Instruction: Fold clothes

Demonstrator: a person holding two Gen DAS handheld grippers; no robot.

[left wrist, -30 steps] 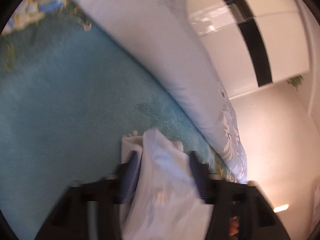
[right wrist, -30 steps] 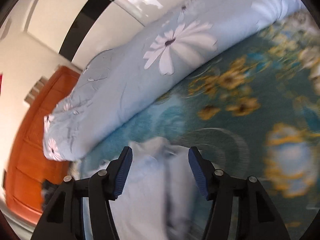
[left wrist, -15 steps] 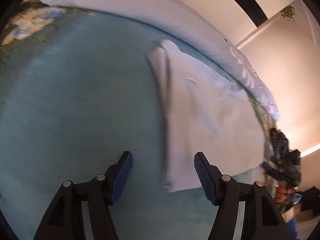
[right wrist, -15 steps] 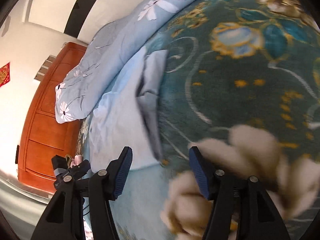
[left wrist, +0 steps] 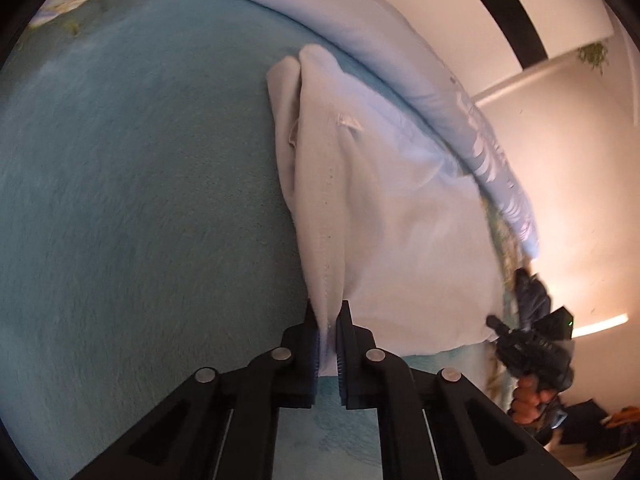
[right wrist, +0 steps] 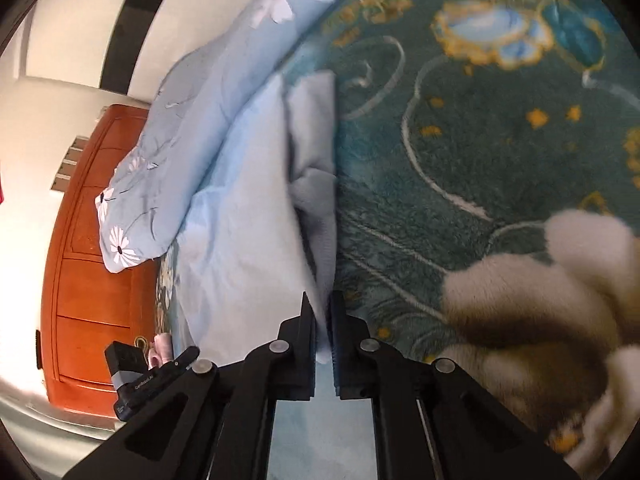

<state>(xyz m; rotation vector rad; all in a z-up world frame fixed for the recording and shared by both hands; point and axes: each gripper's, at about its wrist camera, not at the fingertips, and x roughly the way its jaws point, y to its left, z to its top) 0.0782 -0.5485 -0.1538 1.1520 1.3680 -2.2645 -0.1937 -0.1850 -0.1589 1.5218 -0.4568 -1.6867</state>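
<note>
Both grippers have pinched the near corners of the pale garment (left wrist: 392,240). The left gripper (left wrist: 329,344) has its jaws narrowed onto the hemmed edge, closing, with cloth between the pads. The right gripper (right wrist: 322,332) is clamped on the opposite near corner. To fold well, I judge both corners should lift together and level, carried toward twelve o'clock. From the left jaws the garment runs toward twelve and one o'clock across the teal blanket (left wrist: 140,200), ending beside the floral duvet (right wrist: 192,128).
</note>
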